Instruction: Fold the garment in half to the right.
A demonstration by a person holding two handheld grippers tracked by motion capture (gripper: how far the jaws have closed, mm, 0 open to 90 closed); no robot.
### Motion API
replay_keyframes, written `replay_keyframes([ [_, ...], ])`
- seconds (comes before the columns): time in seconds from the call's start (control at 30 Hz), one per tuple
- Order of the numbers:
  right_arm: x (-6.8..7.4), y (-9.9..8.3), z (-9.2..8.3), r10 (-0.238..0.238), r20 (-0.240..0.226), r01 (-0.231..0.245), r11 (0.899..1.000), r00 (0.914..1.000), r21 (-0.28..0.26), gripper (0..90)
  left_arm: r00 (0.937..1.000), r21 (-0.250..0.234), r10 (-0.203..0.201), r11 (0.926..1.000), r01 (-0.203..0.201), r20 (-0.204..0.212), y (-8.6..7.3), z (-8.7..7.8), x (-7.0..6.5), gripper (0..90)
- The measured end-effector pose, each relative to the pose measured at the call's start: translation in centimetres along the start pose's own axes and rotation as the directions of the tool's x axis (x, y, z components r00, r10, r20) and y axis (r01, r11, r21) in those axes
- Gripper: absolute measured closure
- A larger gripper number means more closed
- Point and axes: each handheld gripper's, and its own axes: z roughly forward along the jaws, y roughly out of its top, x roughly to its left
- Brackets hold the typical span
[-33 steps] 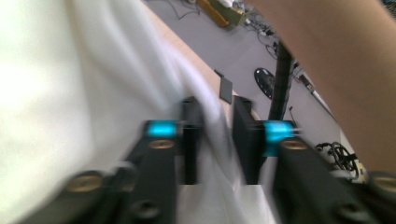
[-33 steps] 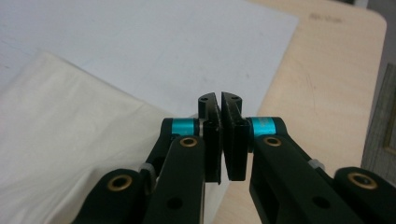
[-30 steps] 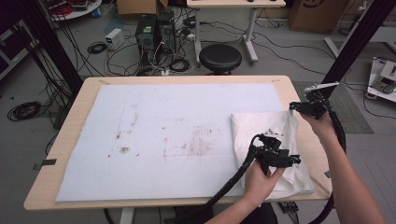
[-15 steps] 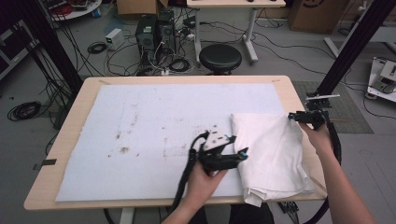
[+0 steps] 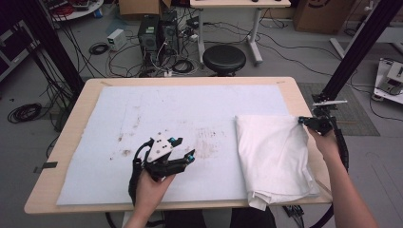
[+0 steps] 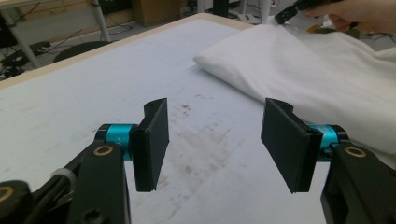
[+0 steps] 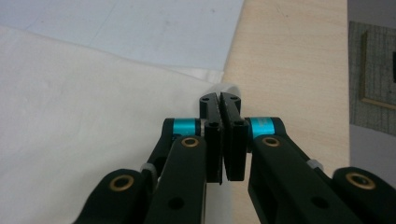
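A white cloth (image 5: 275, 152) lies folded on the right part of a pale blue mat (image 5: 190, 109), and it also fills the right gripper view (image 7: 70, 116). My right gripper (image 5: 304, 121) sits at the cloth's far right corner. Its jaws have just been closing and are now shut (image 7: 220, 100) on that corner. My left gripper (image 5: 184, 148) hovers over the mat's front middle, well left of the cloth. Its jaws have just been opening and stand open (image 6: 215, 140) with nothing between them. The left gripper view has the cloth (image 6: 317, 60) ahead on the right.
Brown stains (image 5: 204, 142) mark the mat's middle. The wooden table's edge (image 5: 297, 92) runs just right of the cloth. Beyond the table are a black stool (image 5: 224, 58), a computer tower (image 5: 149, 31) and floor cables. Black frame posts (image 5: 354, 52) stand at both sides.
My left hand has swung left from above the cloth to the mat's front middle. The right gripper has dropped onto the cloth's far right corner. The cloth now lies flatter.
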Motion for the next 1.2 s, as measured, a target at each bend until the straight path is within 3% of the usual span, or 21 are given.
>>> replay_keyframes([
  [0.17, -0.2, -1.4, -2.9, 0.026, 0.051, -0.024, 0.999, 0.9984, -0.044, 67.0, 0.9992, -0.003, 0.006, 1.0000, -0.006, -0.039, -1.3, -1.5, 1.7, 41.7],
  [0.3, 1.1, -4.7, -6.7, 0.040, 0.060, -0.034, 0.995, 0.9974, -0.095, 62.3, 0.9971, 0.007, -0.024, 0.9997, 0.025, -0.072, -2.5, -2.0, 2.8, 41.7],
  [0.47, 4.9, -10.2, -11.8, 0.023, -0.050, -0.030, 0.989, 0.9985, -0.146, 57.6, 0.9952, 0.020, -0.035, 0.9991, 0.037, -0.091, -3.4, -2.4, 3.1, 41.7],
  [0.57, 7.5, -12.7, -14.2, -0.011, -0.130, -0.011, 0.986, 0.9915, -0.169, 54.3, 0.9945, 0.018, -0.038, 0.9990, 0.040, -0.098, -3.4, -2.5, 3.0, 41.7],
  [0.63, 9.1, -13.8, -15.1, -0.032, -0.181, 0.001, 0.985, 0.9830, -0.171, 56.0, 0.9941, 0.021, -0.039, 0.9989, 0.041, -0.101, -3.4, -2.4, 2.8, 41.5],
  [0.67, 9.6, -14.1, -15.2, -0.047, -0.180, 0.017, 0.987, 0.9826, -0.161, 60.1, 0.9944, 0.019, -0.037, 0.9990, 0.040, -0.098, -3.4, -2.3, 2.7, 41.5],
  [0.73, 10.5, -14.7, -15.0, -0.105, -0.129, 0.090, 0.989, 0.9861, -0.117, 78.0, 0.9946, 0.027, -0.030, 0.9991, 0.033, -0.100, -3.4, -2.2, 2.4, 41.5],
  [0.8, 10.4, -15.4, -14.9, -0.134, -0.074, 0.128, 0.989, 0.9883, -0.075, 87.3, 0.9949, 0.032, -0.021, 0.9992, 0.024, -0.099, -3.4, -2.2, 2.1, 41.5],
  [0.87, 9.7, -16.1, -15.4, -0.119, -0.040, 0.116, 0.991, 0.9921, -0.069, 88.0, 0.9954, 0.033, -0.018, 0.9992, 0.021, -0.094, -3.4, -2.2, 2.0, 41.5],
  [1.0, 8.0, -18.0, -15.7, -0.047, -0.039, 0.045, 0.998, 0.9982, -0.038, 88.0, 0.9957, 0.038, -0.020, 0.9990, 0.024, -0.090, -3.5, -2.2, 1.8, 41.5],
  [1.1, 7.6, -18.7, -15.6, -0.032, -0.044, 0.031, 0.999, 0.9985, -0.023, 87.5, 0.9958, 0.035, -0.017, 0.9992, 0.020, -0.090, -3.5, -2.2, 1.7, 41.5],
  [1.13, 7.5, -18.9, -15.6, -0.031, -0.050, 0.030, 0.999, 0.9982, -0.019, 85.6, 0.9961, 0.038, -0.018, 0.9991, 0.021, -0.086, -3.5, -2.3, 1.7, 41.5],
  [1.17, 7.4, -18.6, -15.8, -0.028, -0.046, 0.027, 0.999, 0.9985, -0.023, 76.0, 0.9960, 0.038, -0.016, 0.9991, 0.019, -0.088, -3.5, -2.3, 1.7, 41.5],
  [1.2, 7.3, -18.0, -15.9, -0.030, -0.039, 0.028, 0.999, 0.9988, -0.033, 72.7, 0.9961, 0.039, -0.016, 0.9991, 0.019, -0.087, -3.5, -2.3, 1.7, 41.5],
])
